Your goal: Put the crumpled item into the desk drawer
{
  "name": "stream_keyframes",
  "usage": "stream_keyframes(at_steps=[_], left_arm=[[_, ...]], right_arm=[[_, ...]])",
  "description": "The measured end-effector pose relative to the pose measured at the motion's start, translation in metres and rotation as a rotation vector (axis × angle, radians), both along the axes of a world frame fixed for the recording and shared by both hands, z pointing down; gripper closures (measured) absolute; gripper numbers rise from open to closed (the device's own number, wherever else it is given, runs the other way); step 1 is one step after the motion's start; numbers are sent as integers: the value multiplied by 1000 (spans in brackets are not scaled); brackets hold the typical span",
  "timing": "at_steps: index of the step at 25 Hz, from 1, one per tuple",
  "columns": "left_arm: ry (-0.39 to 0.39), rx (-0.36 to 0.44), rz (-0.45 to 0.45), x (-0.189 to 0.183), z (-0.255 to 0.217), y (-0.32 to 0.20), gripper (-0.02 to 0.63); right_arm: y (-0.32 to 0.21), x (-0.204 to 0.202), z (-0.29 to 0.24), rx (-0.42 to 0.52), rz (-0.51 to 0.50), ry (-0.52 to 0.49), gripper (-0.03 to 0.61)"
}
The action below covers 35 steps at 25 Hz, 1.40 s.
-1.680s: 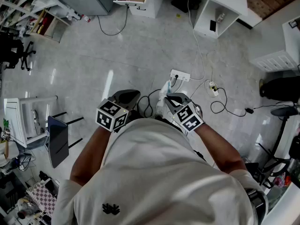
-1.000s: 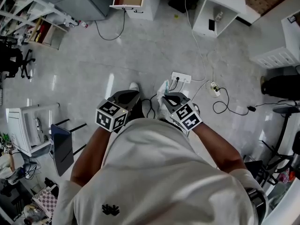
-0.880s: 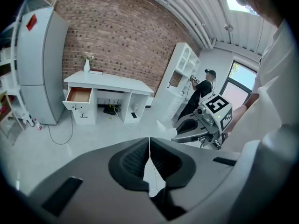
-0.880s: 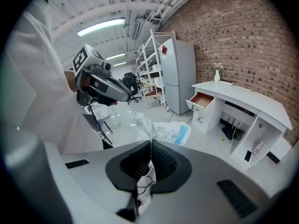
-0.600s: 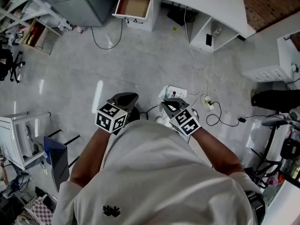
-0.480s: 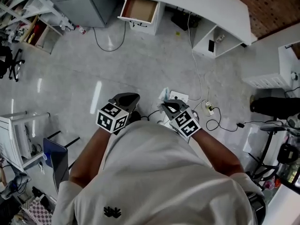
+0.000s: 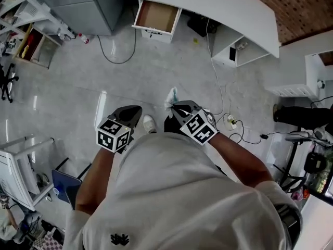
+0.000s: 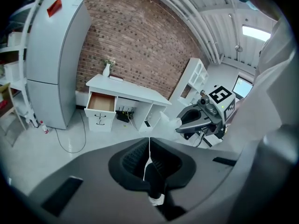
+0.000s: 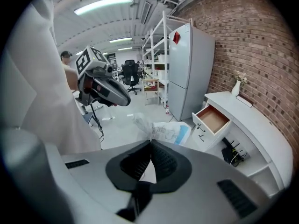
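The grey floor (image 7: 130, 72) fills most of the head view, so the person is standing back from the furniture, not at it. The white desk (image 7: 218, 4) runs along the top edge of that view, well apart from both grippers. Its drawer (image 7: 156, 15) sits at the upper left of centre, pulled out with its brown inside bare. It looks ready to receive something dropped in from above, so no handle needs working first.

Both grippers are held low in the middle of the frame, close to the body and pointing towards the desk. That reads as a carrying pose for a walk across the room.

The right gripper (image 7: 174, 105) does the work. Its jaws are pressed together on an edge of the crumpled wrapper (image 9: 163, 132), a thin clear piece with blue print. The wrapper stands up past the tips, just above centre in the right gripper view, with the drawer to its right. Pinching only an edge probably suits so light a thing, though a loose fold could slip.

The left gripper (image 8: 149, 146) is closed down to a hairline with nothing between its jaws, and looks parked out of the way.
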<state>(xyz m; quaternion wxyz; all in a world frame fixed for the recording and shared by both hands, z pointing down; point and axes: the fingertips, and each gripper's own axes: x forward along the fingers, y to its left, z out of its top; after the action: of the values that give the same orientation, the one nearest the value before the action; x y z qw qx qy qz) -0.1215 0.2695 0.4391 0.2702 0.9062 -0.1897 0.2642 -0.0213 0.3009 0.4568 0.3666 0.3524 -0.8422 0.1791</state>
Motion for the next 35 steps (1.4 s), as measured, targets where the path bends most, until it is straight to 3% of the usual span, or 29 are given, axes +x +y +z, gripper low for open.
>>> stream_keyframes(at_steps=[8,22,26,35], left_arm=[[3,-6,-49,22,7,-88,589],[-72,18,-204,83,-7,-306,589],[-81,-2,-229,89,8,-332,589],[-50,-54,-222,73,25,-384,589]], right_arm=[[-99,25,18,-9,-54,14,549],[-346,94,47,18,-260,74,549],[-399,99,74,29,-309,116,549],[-527,96,136,49,-278,267,549]])
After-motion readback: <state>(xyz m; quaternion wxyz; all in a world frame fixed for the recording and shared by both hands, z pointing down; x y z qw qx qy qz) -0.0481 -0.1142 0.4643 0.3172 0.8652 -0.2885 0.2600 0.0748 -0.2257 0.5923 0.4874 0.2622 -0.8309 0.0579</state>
